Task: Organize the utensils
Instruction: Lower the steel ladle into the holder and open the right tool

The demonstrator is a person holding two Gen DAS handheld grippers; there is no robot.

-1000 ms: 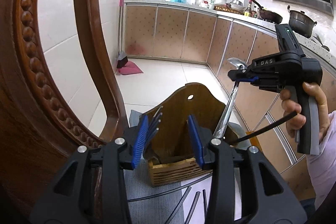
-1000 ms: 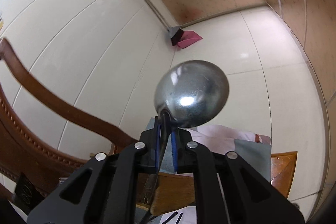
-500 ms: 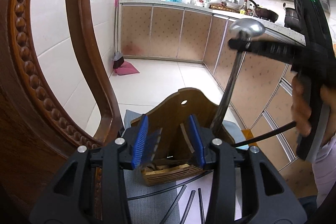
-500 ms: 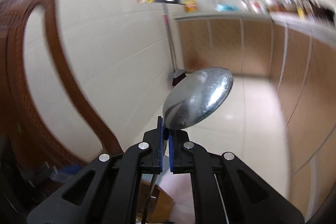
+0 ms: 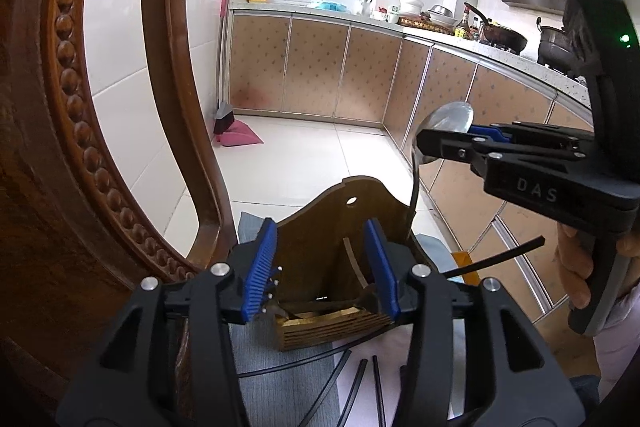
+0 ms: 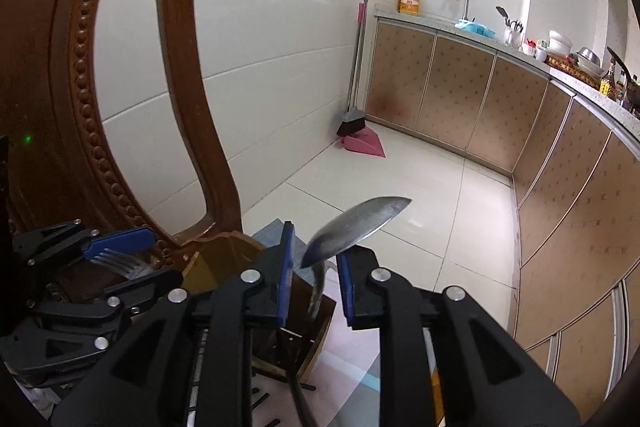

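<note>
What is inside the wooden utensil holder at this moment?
In the wooden utensil holder, a spoon stands handle down on the right side and fork tines show on the left. The holder's walls and the grippers hide the bottom, so any other contents cannot be seen.

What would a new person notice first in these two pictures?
First, the shiny metal spoon: it stands with its bowl up, handle down in the wooden utensil holder, between the opened blue pads of the right tool, which do not press it. Next, the left tool hovers before the holder, where fork tines show beside it. The carved wooden chair back fills the left side of both views.
</note>
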